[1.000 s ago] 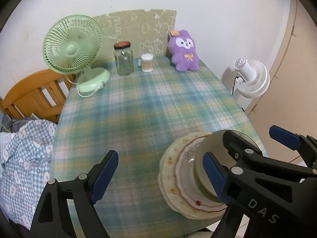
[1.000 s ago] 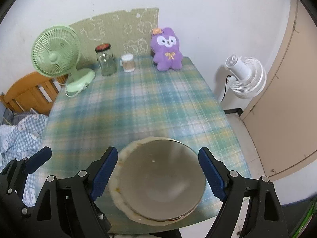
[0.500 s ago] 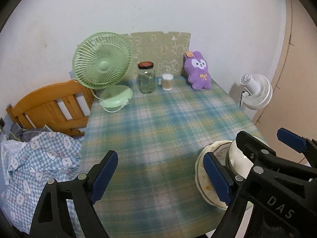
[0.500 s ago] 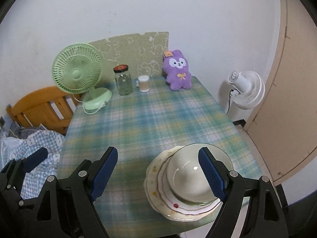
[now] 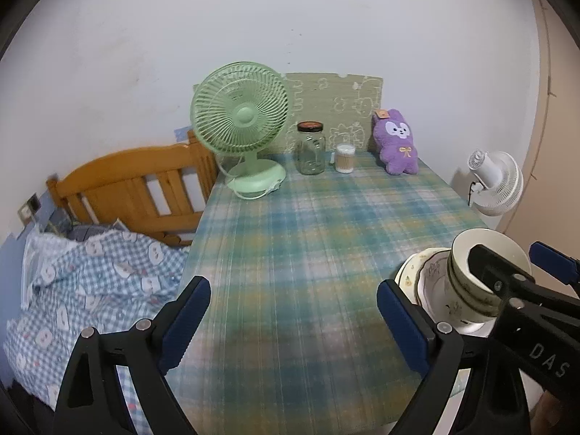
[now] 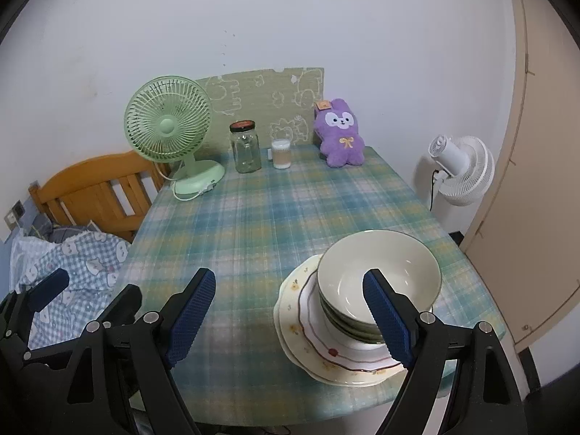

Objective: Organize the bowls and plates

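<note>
Stacked cream bowls (image 6: 378,272) sit on stacked flowered plates (image 6: 308,330) at the near right corner of the plaid table (image 6: 275,217). My right gripper (image 6: 290,319) is open and empty, above and just short of the stack, its right finger in front of the top bowl. My left gripper (image 5: 293,326) is open and empty over the table's near edge, left of the stack. In the left wrist view the bowls (image 5: 467,275) and plates (image 5: 431,286) are partly hidden by the right gripper.
At the far end stand a green desk fan (image 6: 170,134), a glass jar (image 6: 246,148), a cup (image 6: 281,153) and a purple plush toy (image 6: 339,137). A wooden headboard (image 6: 94,188) and checked bedding (image 6: 72,264) lie left. A white fan (image 6: 460,170) and door stand right.
Both grippers have pulled back and up from the stack. The right gripper, which straddled the top bowl, is now clear of it, and the bowl rests on the stack.
</note>
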Tool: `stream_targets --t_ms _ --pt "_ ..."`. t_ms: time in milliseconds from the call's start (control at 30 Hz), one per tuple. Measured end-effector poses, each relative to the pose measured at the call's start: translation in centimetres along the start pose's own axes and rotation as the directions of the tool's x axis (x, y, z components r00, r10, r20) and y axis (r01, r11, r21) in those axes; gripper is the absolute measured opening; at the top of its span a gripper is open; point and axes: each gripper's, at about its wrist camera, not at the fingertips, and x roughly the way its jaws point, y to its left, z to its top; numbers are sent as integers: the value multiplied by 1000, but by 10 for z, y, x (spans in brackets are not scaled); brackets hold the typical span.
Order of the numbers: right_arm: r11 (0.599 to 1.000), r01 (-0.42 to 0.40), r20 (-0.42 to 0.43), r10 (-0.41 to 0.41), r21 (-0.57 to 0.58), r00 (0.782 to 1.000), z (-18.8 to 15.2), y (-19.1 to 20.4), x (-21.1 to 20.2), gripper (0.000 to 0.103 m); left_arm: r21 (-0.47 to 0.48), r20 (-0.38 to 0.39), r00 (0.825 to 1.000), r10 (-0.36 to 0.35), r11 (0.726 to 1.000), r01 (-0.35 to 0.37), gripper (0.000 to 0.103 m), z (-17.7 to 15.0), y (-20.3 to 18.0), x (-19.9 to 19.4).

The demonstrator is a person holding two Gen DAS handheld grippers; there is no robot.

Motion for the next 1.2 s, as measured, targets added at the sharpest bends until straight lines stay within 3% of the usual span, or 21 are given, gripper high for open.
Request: stream_targets --t_ms 433,733,1200 --pt "1000 -19 73 20 -14 997 -52 -11 -4 86 -53 109 992 63 997 -58 100 -53 5 -21" --pt "1000 -4 112 6 -17 994 -58 -10 -7 86 -61 156 986 64 997 -55 101 -55 9 -21" --pt "1000 15 91 -16 12 996 -56 -15 -4 86 -37 151 988 42 999 -36 101 -49 4 -21"
